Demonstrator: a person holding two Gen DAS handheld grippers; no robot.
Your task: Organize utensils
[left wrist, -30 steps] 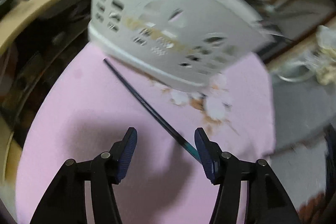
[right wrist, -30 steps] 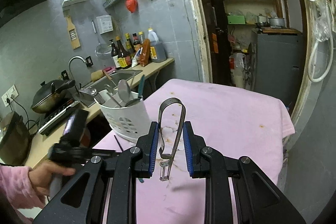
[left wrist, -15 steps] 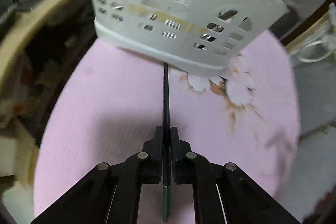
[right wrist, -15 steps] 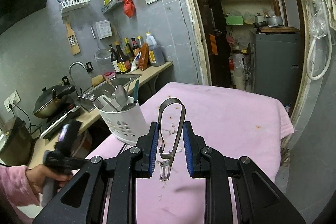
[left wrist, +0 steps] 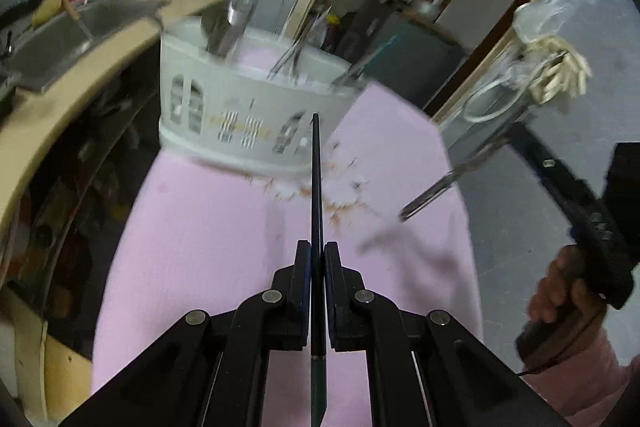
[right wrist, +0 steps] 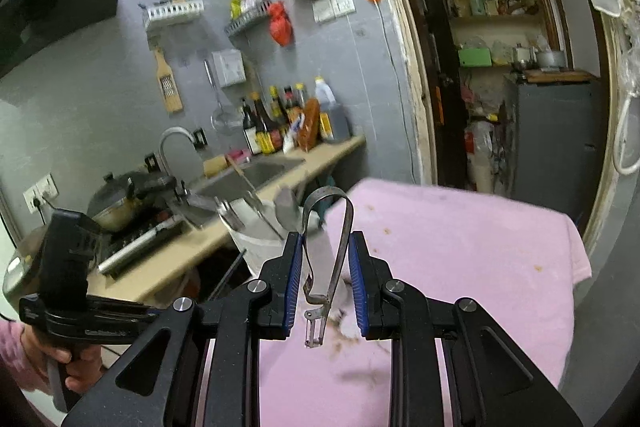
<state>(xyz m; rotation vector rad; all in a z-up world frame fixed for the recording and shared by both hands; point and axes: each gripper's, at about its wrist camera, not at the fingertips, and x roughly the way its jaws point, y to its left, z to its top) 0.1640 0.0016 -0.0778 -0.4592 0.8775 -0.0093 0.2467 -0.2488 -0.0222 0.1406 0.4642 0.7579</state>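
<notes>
My left gripper (left wrist: 317, 259) is shut on a thin dark chopstick (left wrist: 316, 179) and holds it lifted, its tip pointing at the white perforated utensil basket (left wrist: 240, 123). The basket stands on the pink cloth (left wrist: 208, 251) and holds several metal utensils. My right gripper (right wrist: 325, 267) is shut on a metal loop-handled peeler (right wrist: 326, 247), held above the cloth. The basket shows partly behind the peeler in the right wrist view (right wrist: 256, 247). The peeler's end shows at the right of the left wrist view (left wrist: 444, 183).
A wooden counter with a sink (right wrist: 248, 175), a pan (right wrist: 120, 203) and sauce bottles (right wrist: 280, 123) runs along the left. A grey cabinet (right wrist: 552, 139) and a doorway with shelves stand behind the table. The pink cloth (right wrist: 460, 247) carries brown stains.
My left gripper closed on the chopstick and lifted it off the cloth, pulling back from the basket. My right gripper rose with the peeler still in it.
</notes>
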